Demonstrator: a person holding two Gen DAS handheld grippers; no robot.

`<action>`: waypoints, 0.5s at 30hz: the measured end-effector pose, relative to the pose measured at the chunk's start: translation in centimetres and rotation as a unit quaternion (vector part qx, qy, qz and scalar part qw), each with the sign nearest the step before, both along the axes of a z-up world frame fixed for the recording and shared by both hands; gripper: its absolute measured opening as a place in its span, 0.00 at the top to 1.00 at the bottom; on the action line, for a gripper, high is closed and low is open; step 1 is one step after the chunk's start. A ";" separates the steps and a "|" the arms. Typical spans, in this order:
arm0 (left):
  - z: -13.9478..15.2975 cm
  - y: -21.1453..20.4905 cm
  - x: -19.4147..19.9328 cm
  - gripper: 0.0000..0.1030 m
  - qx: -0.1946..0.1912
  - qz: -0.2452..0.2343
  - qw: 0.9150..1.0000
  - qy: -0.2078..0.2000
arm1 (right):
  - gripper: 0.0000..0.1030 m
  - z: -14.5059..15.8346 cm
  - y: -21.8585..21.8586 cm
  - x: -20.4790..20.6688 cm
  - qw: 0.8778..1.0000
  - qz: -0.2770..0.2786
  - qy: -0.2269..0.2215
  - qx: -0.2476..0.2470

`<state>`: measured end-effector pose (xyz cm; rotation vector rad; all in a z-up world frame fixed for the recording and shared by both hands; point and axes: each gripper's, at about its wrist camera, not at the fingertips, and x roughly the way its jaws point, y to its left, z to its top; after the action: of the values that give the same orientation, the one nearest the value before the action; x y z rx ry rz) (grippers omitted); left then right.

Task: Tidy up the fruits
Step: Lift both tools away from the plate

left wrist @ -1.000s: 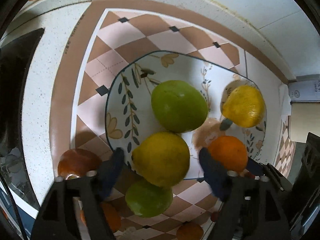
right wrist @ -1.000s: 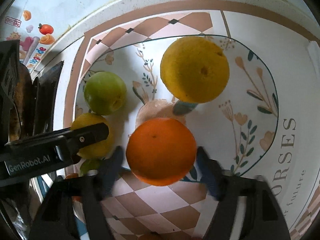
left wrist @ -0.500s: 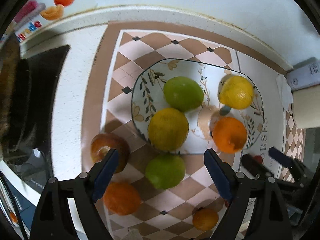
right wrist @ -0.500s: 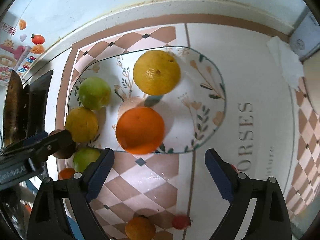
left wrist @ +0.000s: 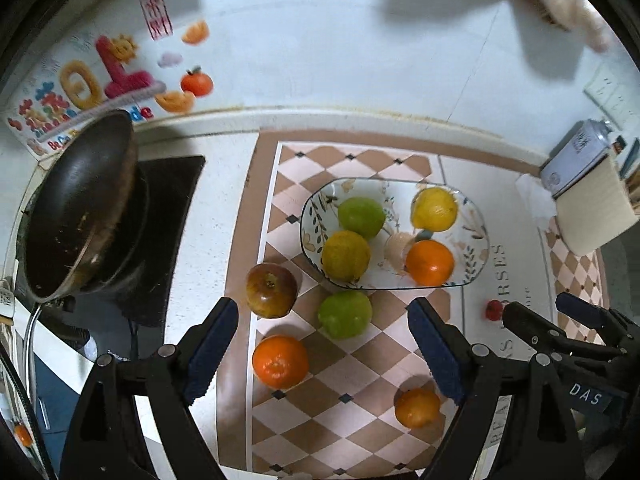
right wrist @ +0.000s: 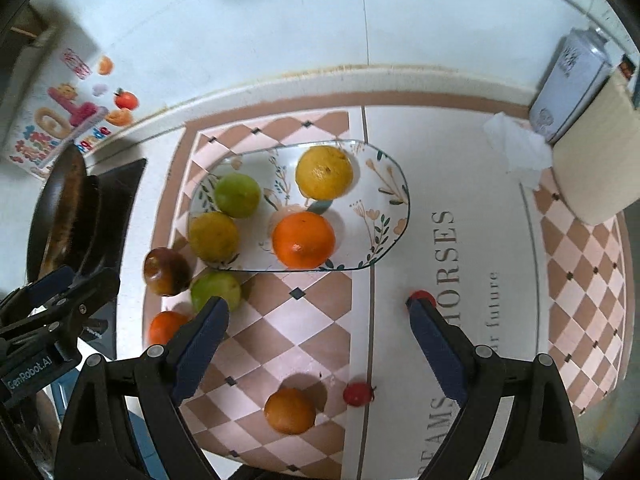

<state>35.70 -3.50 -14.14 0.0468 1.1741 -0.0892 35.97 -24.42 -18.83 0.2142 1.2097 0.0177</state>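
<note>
A floral oval plate (left wrist: 476, 240) (right wrist: 384, 184) holds a green fruit (left wrist: 361, 217), a yellow-green fruit (left wrist: 346, 256), a yellow lemon (left wrist: 435, 209) and an orange (left wrist: 430, 262) (right wrist: 303, 239). On the mat near it lie a brown apple (left wrist: 272, 290), a green fruit (left wrist: 345, 314), an orange (left wrist: 280, 361) and a small orange (left wrist: 417, 407) (right wrist: 290, 411). My left gripper (left wrist: 324, 346) is open and empty, high above the loose fruit. My right gripper (right wrist: 318, 346) is open and empty, near the plate's front edge.
A dark wok (left wrist: 80, 204) sits on a black stove at the left. Two small red fruits (right wrist: 358, 394) (right wrist: 420, 295) lie on the mat. A blue-white box (left wrist: 576, 156) and a beige roll (left wrist: 596, 208) stand at the right by the wall.
Both grippers let go of the yellow-green fruit and the orange on the plate, then pulled back and up. The view has widened to show the loose fruit and wok.
</note>
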 end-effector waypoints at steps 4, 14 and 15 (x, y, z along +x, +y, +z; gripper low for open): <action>1.9 -0.1 -2.1 0.16 -0.004 -0.007 1.000 -0.027 | 0.09 2.6 0.1 -2.1 1.000 -0.003 -0.025 -0.004; 6.3 0.1 -6.9 0.16 -0.014 -0.017 0.996 -0.087 | 0.09 7.7 0.8 -7.8 0.997 -0.007 -0.078 -0.016; 6.6 0.1 -7.3 0.16 -0.014 -0.018 0.995 -0.092 | 0.09 8.2 0.9 -8.4 0.996 -0.007 -0.084 -0.017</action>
<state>28.44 -3.40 -7.53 0.0496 0.9872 -0.1298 27.61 -23.52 -10.68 0.1881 1.0400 0.0019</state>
